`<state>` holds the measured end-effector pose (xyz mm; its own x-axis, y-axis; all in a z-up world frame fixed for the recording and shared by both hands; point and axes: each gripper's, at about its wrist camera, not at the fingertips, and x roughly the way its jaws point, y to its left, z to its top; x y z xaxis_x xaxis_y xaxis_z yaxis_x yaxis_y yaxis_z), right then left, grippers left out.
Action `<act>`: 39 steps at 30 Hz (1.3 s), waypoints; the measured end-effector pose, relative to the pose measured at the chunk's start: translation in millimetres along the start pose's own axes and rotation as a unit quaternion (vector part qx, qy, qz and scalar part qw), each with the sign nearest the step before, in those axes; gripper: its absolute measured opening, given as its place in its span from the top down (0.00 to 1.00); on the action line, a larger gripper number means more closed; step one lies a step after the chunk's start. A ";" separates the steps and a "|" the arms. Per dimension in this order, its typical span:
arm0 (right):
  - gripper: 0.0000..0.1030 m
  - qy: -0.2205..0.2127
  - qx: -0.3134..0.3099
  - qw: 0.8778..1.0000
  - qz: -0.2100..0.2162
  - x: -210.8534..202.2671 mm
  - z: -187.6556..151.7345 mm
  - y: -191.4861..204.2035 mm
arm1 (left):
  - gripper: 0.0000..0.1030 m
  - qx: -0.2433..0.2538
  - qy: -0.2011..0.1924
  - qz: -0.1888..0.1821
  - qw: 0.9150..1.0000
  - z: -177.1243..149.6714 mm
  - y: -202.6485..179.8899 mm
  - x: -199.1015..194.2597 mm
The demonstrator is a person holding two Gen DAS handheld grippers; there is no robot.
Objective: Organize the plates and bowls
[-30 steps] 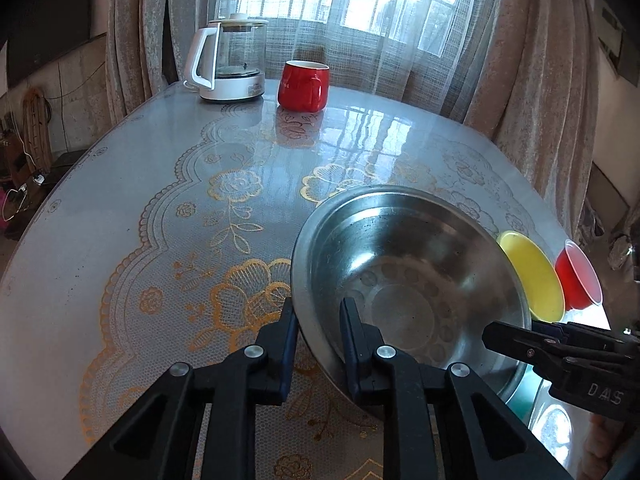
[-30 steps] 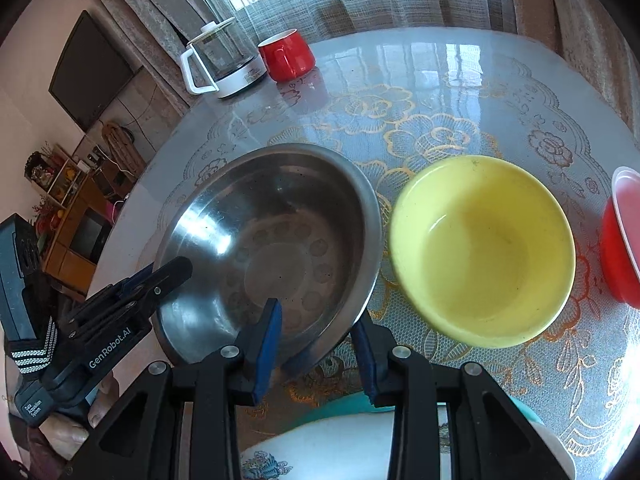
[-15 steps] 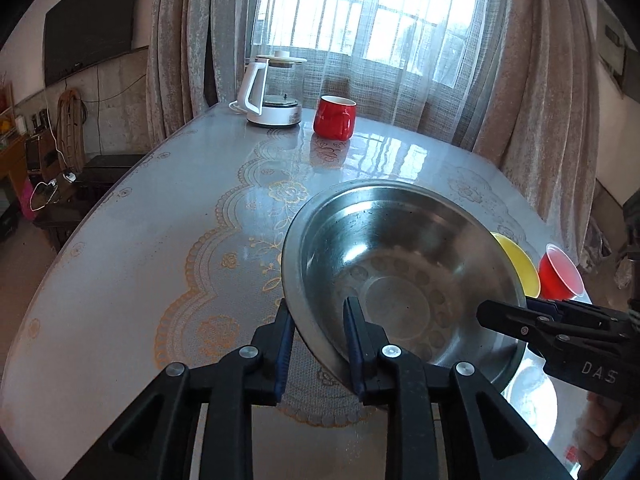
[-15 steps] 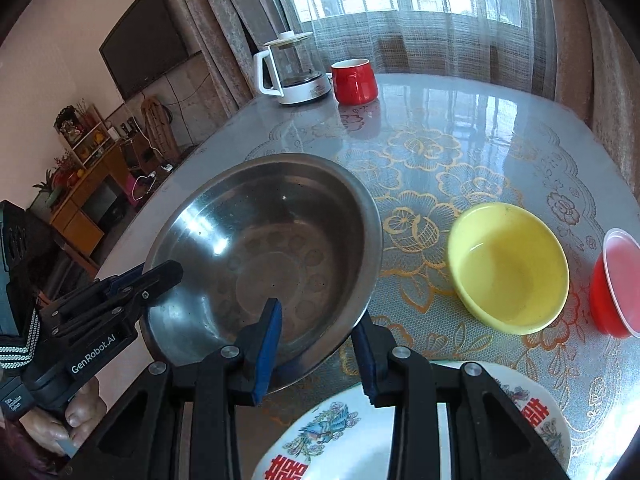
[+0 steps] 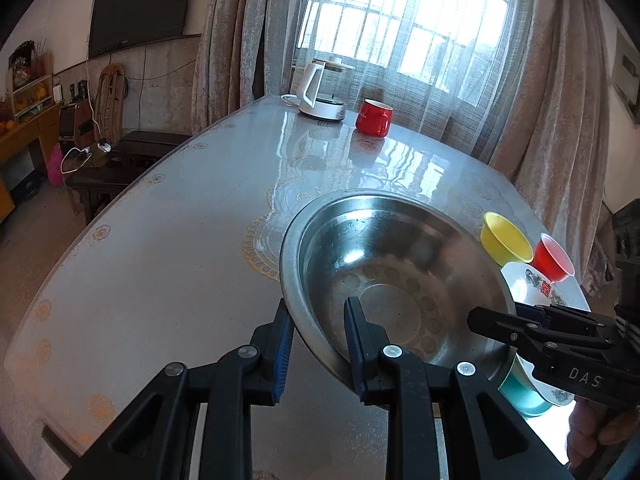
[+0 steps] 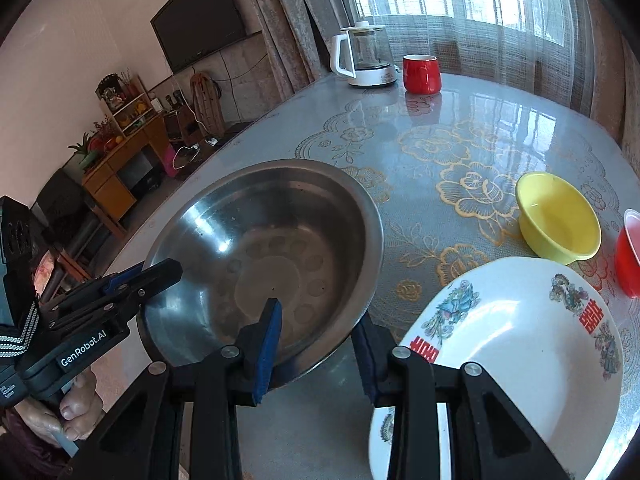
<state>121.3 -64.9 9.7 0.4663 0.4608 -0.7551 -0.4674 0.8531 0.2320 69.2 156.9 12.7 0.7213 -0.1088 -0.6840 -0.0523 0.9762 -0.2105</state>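
Both grippers clamped the rim of the large steel bowl from the near side; the left gripper had one finger outside the wall and one inside, and its jaws had just been opening a little, though the rim remained pinched between the pads; the right gripper gripped the rim in the same way, one blue pad inside and the other outside. Two holds on opposite stretches of the rim probably served to keep so wide and shallow a vessel level while it was carried; it appeared lifted off the table, above its near edge. The steel bowl was empty, showing only a ring of stamped circles on its floor. Beside it lay a white patterned plate, bare, resting on something teal; beyond that stood an empty yellow bowl and, just beside it, a red cup. A kettle and red mug stood well apart by the window.
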 end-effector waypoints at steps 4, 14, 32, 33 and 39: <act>0.66 0.014 -0.004 1.000 0.005 9.2 -13.8 8.6 | 0.75 -0.011 0.011 0.008 1.000 -15.4 10.4 -1.9; 0.66 0.021 -0.012 1.000 -0.020 12.2 -35.4 15.8 | 0.75 -0.011 0.022 -0.003 1.000 -37.5 11.9 0.5; 0.64 -0.018 0.023 0.999 -0.029 -11.7 -41.9 3.7 | 0.66 -0.006 -0.016 0.015 1.000 -32.2 15.3 -24.7; 0.64 -0.022 0.024 0.999 -0.029 -15.0 -41.9 2.8 | 0.66 -0.005 -0.023 0.021 1.000 -30.7 15.1 -28.0; 0.64 -0.049 0.042 0.998 -0.026 -34.0 -44.3 -7.0 | 0.66 0.007 -0.041 0.034 0.999 -27.6 9.4 -41.7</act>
<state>75.4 -97.3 6.5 0.5616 0.4342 -0.7043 -0.3788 0.8917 0.2476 19.5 165.4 20.0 0.7707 -0.0260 -0.6367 -0.0941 0.9836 -0.1541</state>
